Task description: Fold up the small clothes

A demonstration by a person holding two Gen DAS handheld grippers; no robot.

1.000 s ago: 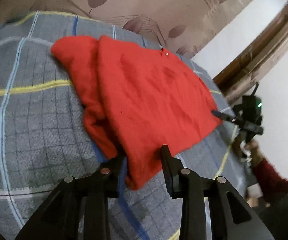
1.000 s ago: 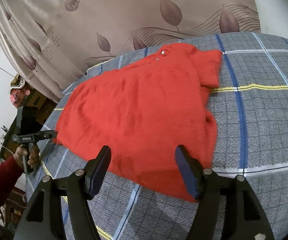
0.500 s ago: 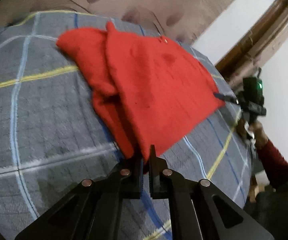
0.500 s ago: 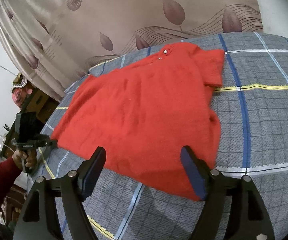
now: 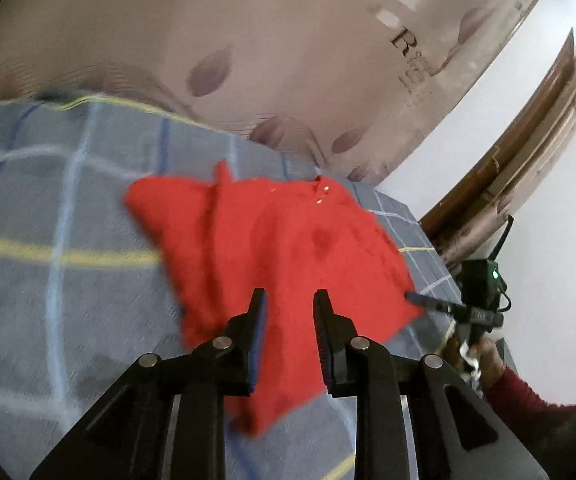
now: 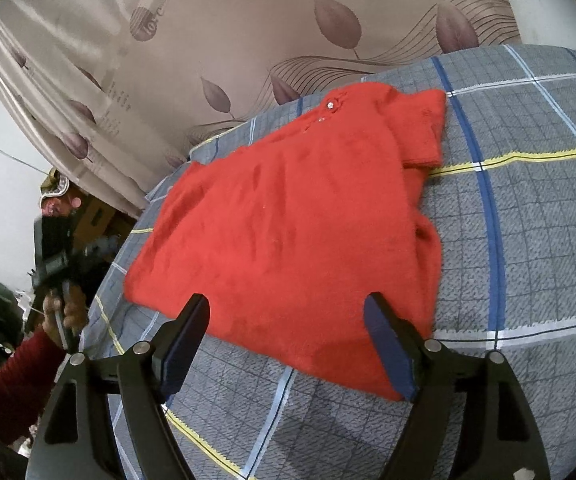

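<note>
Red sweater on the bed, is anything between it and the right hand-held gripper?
Nothing visible. The right hand-held gripper hangs open over the red sweater's near edge, with only the plaid bedspread around it.

Small red knit short-sleeved top point(image 6: 288, 216), one garment, on the bed.
Lies mostly flat, neck end with two small pale buttons point(image 6: 329, 106) at the far side, sleeve out to one side, near hem corner rumpled and slightly raised.

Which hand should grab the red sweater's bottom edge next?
Probably the right. The right gripper is wide open with the red sweater hem between its fingers. The left gripper is open too, but narrower, and its view is blurry.
</note>
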